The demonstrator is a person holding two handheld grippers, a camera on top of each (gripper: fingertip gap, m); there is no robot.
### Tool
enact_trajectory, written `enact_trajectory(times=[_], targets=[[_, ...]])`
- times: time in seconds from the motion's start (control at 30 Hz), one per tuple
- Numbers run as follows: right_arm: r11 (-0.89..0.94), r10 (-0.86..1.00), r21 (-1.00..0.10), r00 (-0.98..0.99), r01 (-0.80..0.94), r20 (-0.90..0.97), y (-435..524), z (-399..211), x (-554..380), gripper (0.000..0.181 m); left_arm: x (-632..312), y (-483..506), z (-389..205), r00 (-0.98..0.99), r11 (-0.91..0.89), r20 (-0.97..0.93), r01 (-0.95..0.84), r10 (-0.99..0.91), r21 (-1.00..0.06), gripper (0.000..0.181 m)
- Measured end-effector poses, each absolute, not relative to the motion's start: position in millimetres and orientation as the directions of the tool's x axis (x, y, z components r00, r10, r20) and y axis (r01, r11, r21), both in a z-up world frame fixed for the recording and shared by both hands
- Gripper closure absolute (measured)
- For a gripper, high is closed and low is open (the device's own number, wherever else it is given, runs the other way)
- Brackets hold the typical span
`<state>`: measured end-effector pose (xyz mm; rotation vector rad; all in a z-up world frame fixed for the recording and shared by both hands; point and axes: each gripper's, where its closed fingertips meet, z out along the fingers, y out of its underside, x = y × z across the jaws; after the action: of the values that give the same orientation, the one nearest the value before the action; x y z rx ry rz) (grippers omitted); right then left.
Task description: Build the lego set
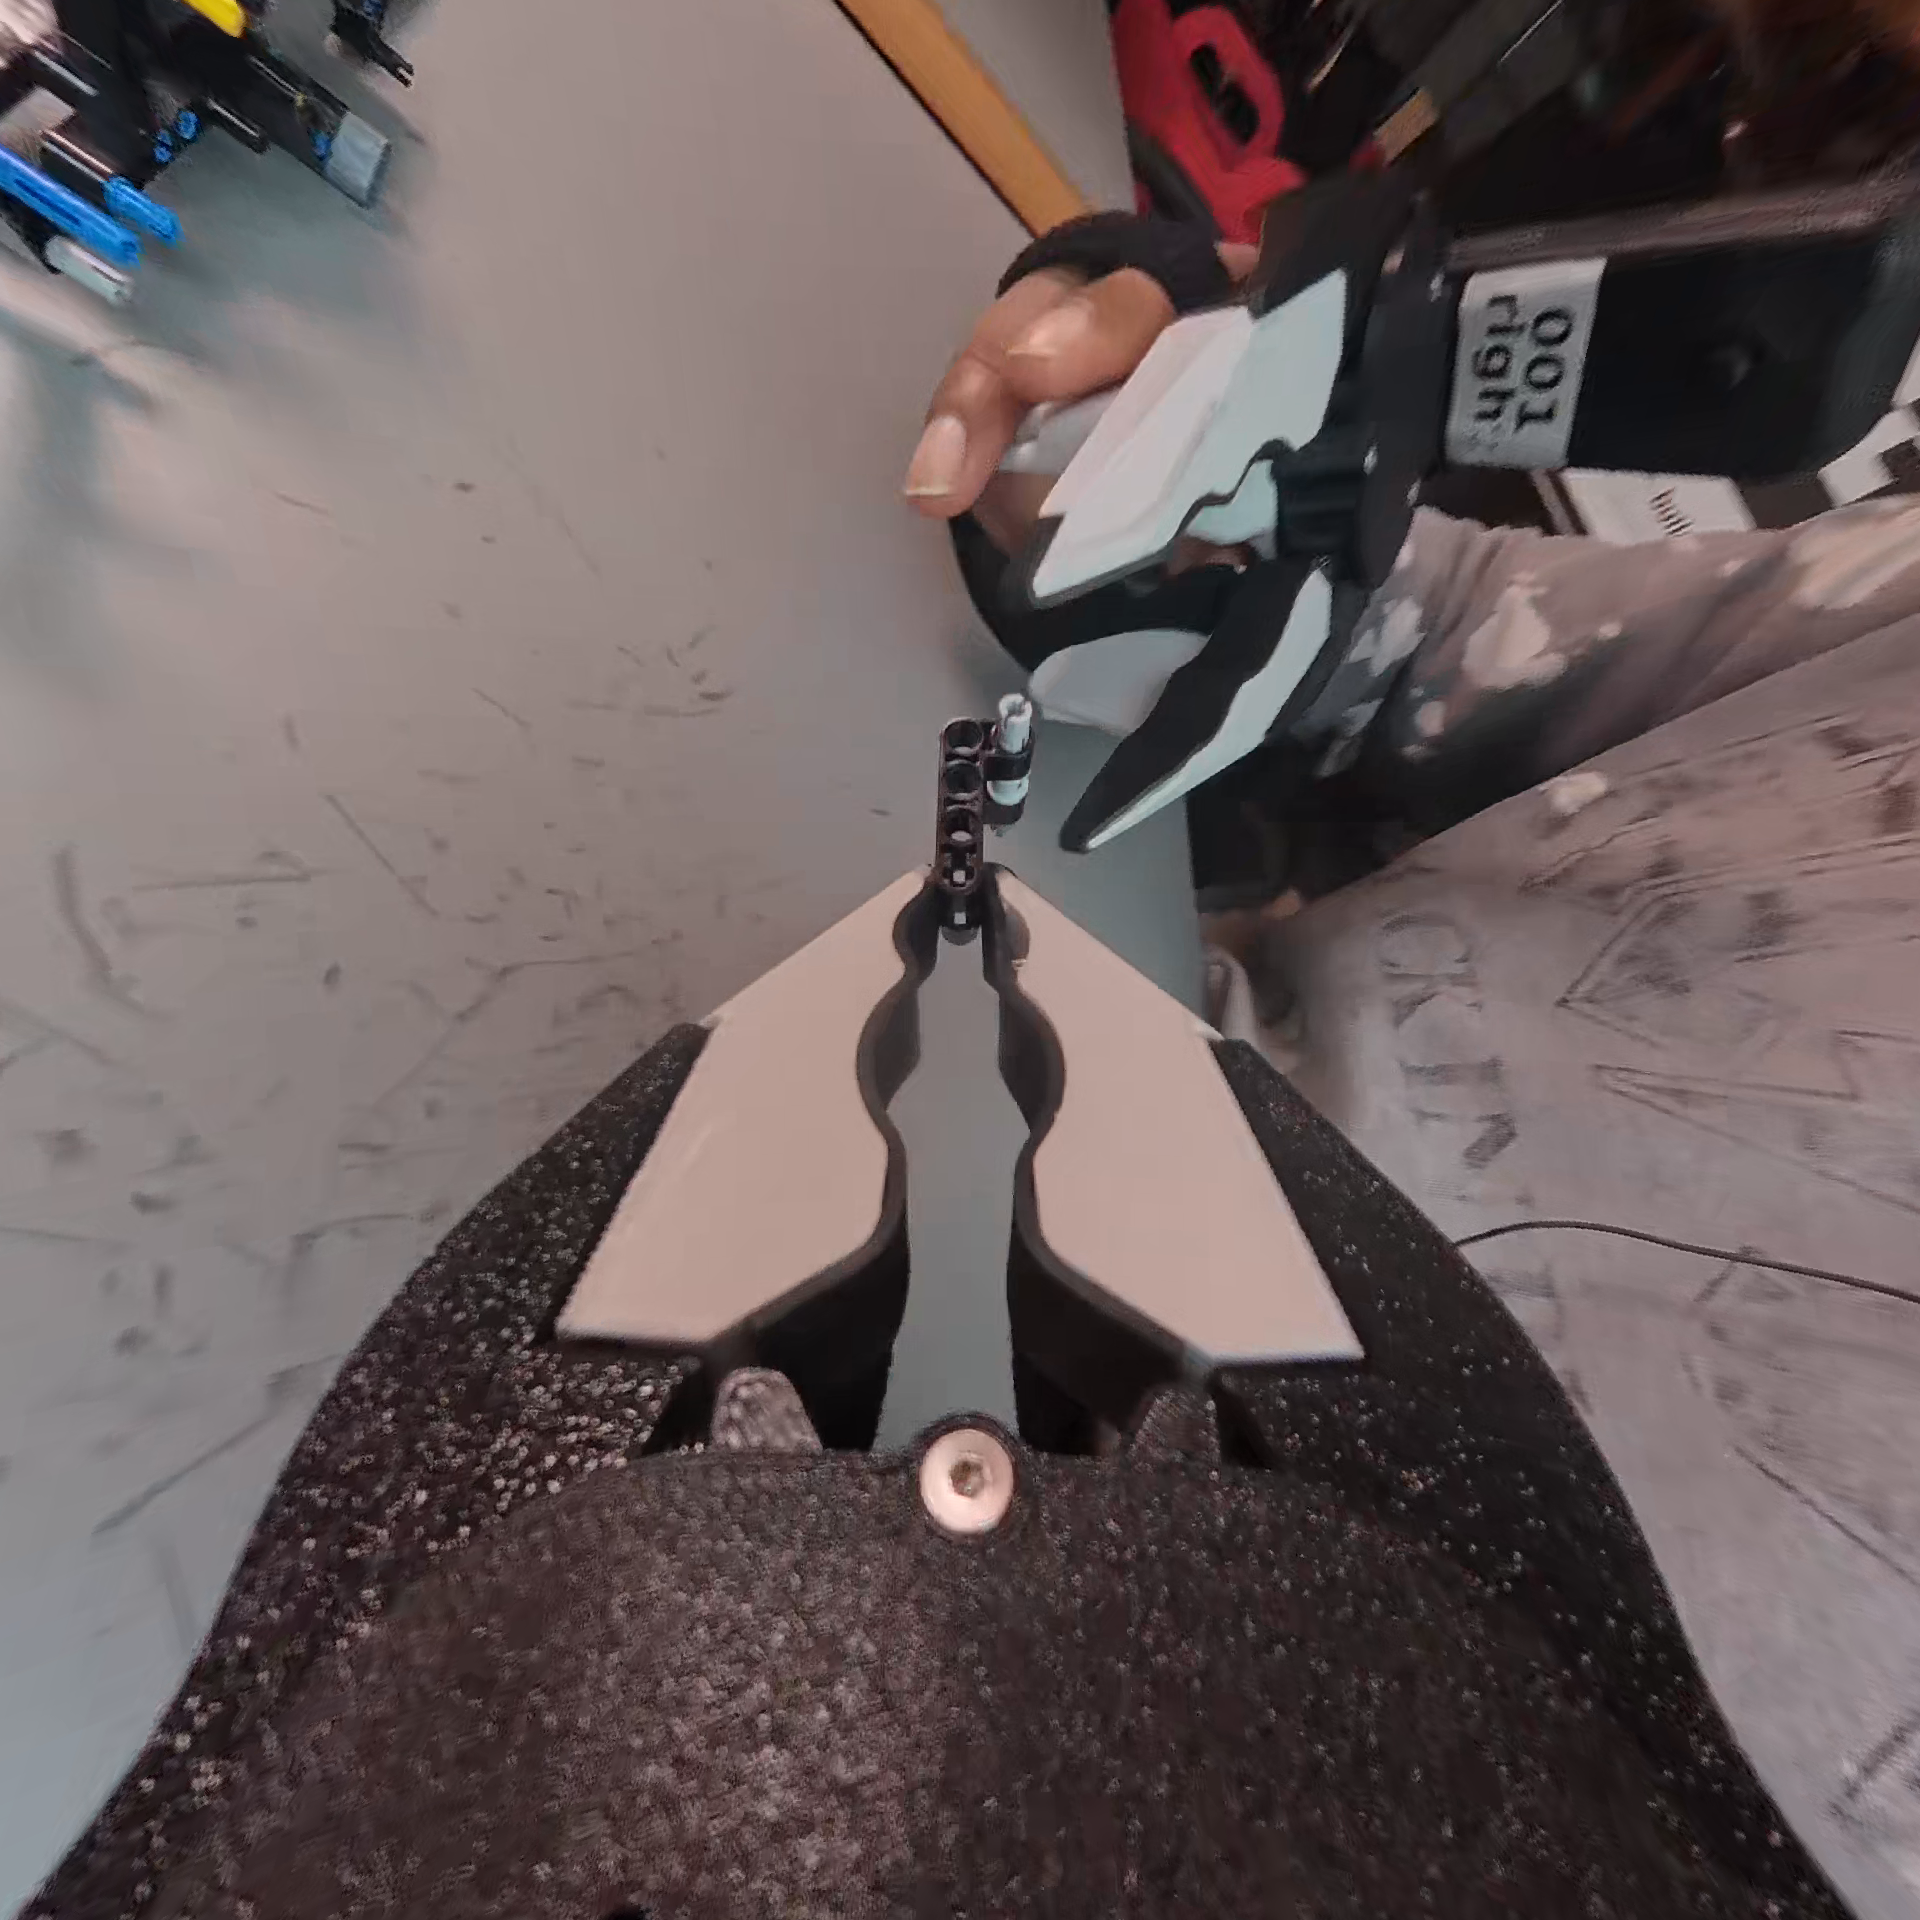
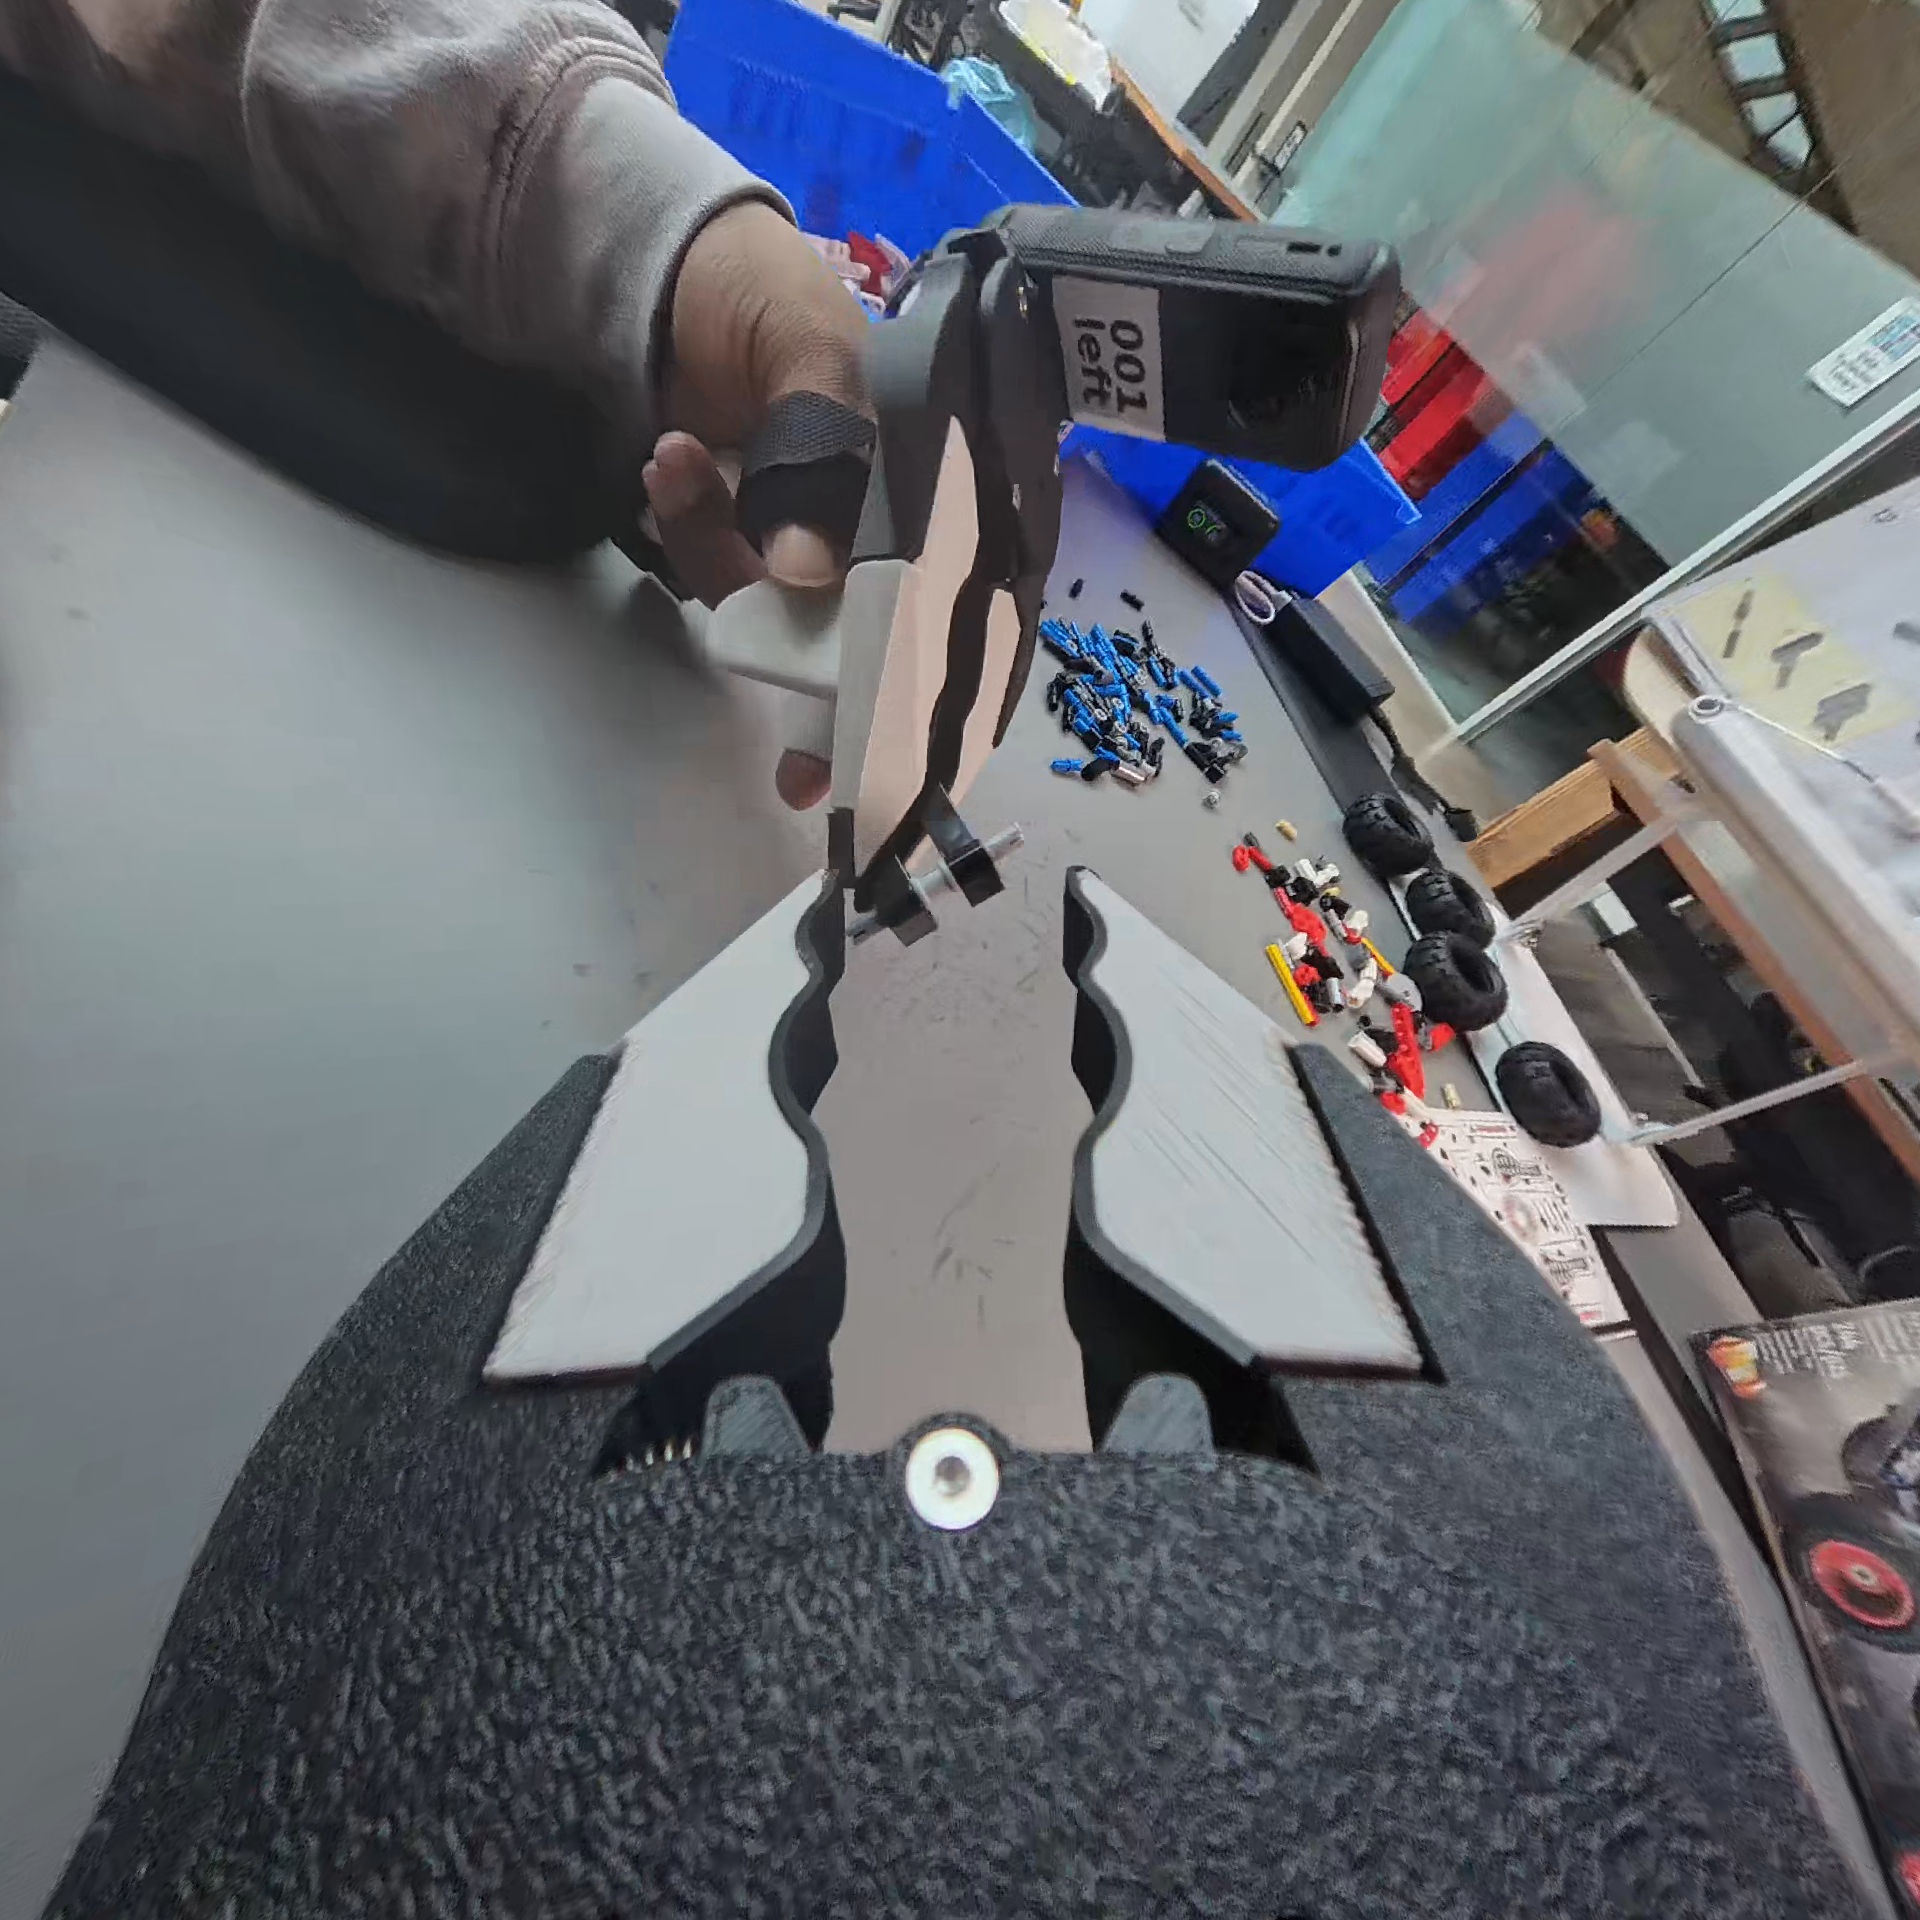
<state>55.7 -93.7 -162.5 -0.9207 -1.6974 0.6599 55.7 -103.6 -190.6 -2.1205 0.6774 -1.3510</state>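
Observation:
My left gripper (image 1: 961, 899) is shut on a small black holed beam (image 1: 961, 805) with a grey axle (image 1: 1013, 753) clipped to its far end, held above the grey table. The same piece (image 2: 925, 878) shows in the right wrist view, hanging from the left gripper (image 2: 862, 852). My right gripper (image 2: 951, 894) is open and empty, its left fingertip close beside that piece. In the left wrist view the right gripper (image 1: 1070, 717) hovers just right of the axle, jaws apart. A partly built black, blue and yellow model (image 1: 125, 135) sits at the far left of the table.
A pile of blue and black pins (image 2: 1138, 701), red, white and yellow parts (image 2: 1340, 956), several black tyres (image 2: 1455, 977), a sticker sheet (image 2: 1527, 1205) and a booklet (image 2: 1829, 1507) lie on the right of the table. Blue bins (image 2: 852, 135) stand behind. Less than 4 cm separates the two grippers' tips.

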Motion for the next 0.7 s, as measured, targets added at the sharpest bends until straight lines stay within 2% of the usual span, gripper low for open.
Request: enact_trajectory(times=[0.03, 0.33, 0.43, 0.57, 0.7], targets=[[0.554, 0.832, -0.794, -0.171, 0.251, 0.527, -96.6, -162.8, 53.1, 0.140, 56.6, -106.9, -185.6, 0.330, -0.755, 0.693, -0.108, -0.641, -0.646, 0.172], [0.488, 0.857, -0.855, -0.281, 0.178, 0.431, -112.0, -147.5, 42.6, 0.149, 57.5, -126.8, -145.8, 0.068, -0.822, 0.820, 0.003, -0.568, -0.570, 0.173], [0.466, 0.856, -0.871, -0.328, 0.155, 0.399, -116.6, -144.1, 42.6, 0.148, 58.3, -130.2, -144.1, 0.045, -0.825, 0.824, 0.001, -0.565, -0.566, 0.173], [0.497, 0.836, -0.857, -0.340, 0.134, 0.431, -121.9, -145.7, 42.5, 0.173, 53.5, -127.6, -141.1, 0.032, -0.817, 0.817, 0.030, -0.575, -0.576, 0.173], [0.415, 0.881, -0.902, -0.300, 0.120, 0.366, -115.9, -147.3, 41.0, 0.174, 49.9, -121.6, -142.5, 0.084, -0.785, 0.786, 0.050, -0.613, -0.617, 0.172]])
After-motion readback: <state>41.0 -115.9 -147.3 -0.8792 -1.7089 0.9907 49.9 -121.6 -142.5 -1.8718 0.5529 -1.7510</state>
